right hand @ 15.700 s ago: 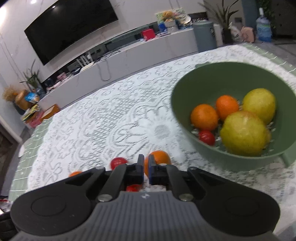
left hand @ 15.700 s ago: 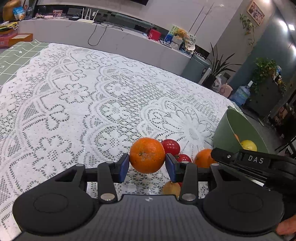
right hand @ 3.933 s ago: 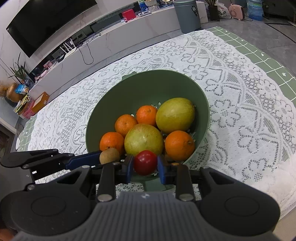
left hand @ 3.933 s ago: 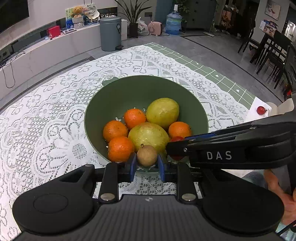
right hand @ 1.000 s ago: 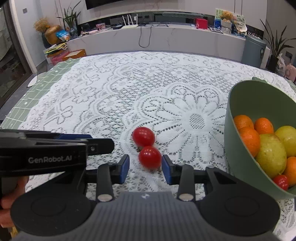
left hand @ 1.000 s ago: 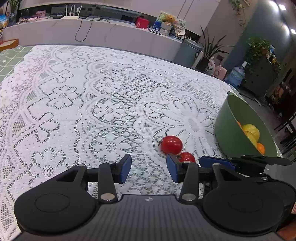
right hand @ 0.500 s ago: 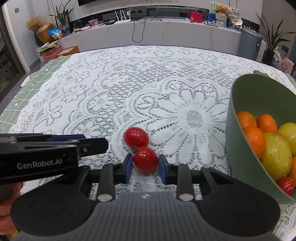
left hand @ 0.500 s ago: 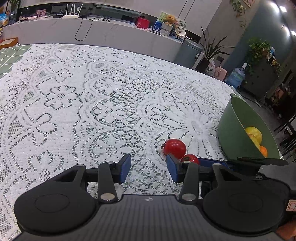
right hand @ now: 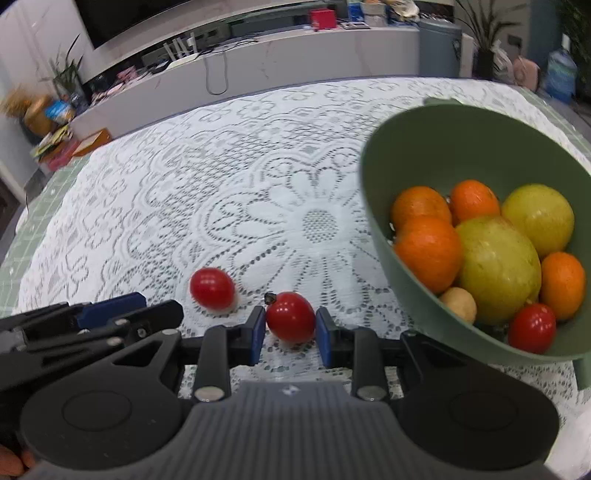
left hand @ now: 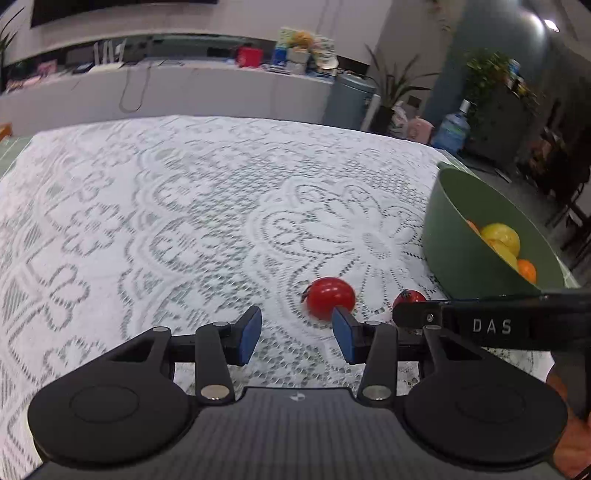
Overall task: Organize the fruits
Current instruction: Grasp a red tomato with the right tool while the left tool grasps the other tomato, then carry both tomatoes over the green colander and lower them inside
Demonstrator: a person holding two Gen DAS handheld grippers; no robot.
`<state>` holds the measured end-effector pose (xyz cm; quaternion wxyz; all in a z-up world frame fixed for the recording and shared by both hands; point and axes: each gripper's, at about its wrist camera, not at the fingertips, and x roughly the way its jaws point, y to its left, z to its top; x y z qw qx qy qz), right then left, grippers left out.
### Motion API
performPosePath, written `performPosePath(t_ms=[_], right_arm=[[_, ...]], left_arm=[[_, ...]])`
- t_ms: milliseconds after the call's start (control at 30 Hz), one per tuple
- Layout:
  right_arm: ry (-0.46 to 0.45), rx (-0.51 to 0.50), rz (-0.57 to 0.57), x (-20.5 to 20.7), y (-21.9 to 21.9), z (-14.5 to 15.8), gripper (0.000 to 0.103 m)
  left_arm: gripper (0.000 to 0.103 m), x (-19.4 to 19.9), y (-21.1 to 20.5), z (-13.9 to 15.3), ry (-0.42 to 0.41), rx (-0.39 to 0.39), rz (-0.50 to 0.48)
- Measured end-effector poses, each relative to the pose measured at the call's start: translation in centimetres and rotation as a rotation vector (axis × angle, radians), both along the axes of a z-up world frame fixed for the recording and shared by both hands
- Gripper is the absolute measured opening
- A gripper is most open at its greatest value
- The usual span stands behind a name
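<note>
A living room lies behind a table spread with a white lace tablecloth (right hand: 236,192) over a green gridded mat (right hand: 40,206) that shows along the left edge. At the far side runs a long low white console (right hand: 295,55) cluttered with small boxes and a router, a dark television (right hand: 122,18) above it, a grey bin (right hand: 439,48) and potted plants to its right, and a blue water jug (right hand: 561,74) on the floor.

On the right of the cloth stands a green bowl (right hand: 417,140). It holds four oranges (right hand: 430,253), two large yellow-green fruits (right hand: 496,269), a small brownish fruit (right hand: 458,304) and one cherry tomato (right hand: 532,326); its right side is cut off by the picture's edge.

The right gripper (right hand: 290,334) is clamped on a red cherry tomato (right hand: 290,317) near the front of the cloth, its blue pads having just closed in on it. A second cherry tomato (right hand: 212,288), slightly blurred, lies on the lace just to the left and a little farther off.

The left gripper (left hand: 297,334) has its pads apart with nothing between them; that loose tomato sits just beyond its right pad. In the left wrist view the right gripper's black arm hides most of the gripped tomato. The person's fingers (right hand: 13,463) barely show at the lower corner. The far room is soft and blurred.
</note>
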<state>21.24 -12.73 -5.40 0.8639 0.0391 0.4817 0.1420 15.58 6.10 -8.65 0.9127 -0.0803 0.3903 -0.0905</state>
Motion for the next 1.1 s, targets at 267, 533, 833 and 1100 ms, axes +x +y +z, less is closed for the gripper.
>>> performPosePath(t_ms=[267,533,833,1100], right_arm=[[0.031,0.038,-0.041,0.3,-0.8,-0.3,0.026],[0.045,0.072,-0.072,0.6,-1.4,-0.3,0.026],[0.058,0.101,-0.094,0.7,-2.0,-0.3,0.026],[0.044,0.116,-0.085,0.5,-2.2,-0.2,0.026]], left_arm=[[0.05,1.3,-1.7,-0.6,-0.025,0.045,-0.072],[0.05,2.2,-1.5,-1.3,-0.02,-0.014,-0.085],[0.034,2.2,-2.0,-1.7,-0.025,-0.036,-0.12],[0.032,2.0,-2.0,-1.2,-0.038,-0.028,-0.084]])
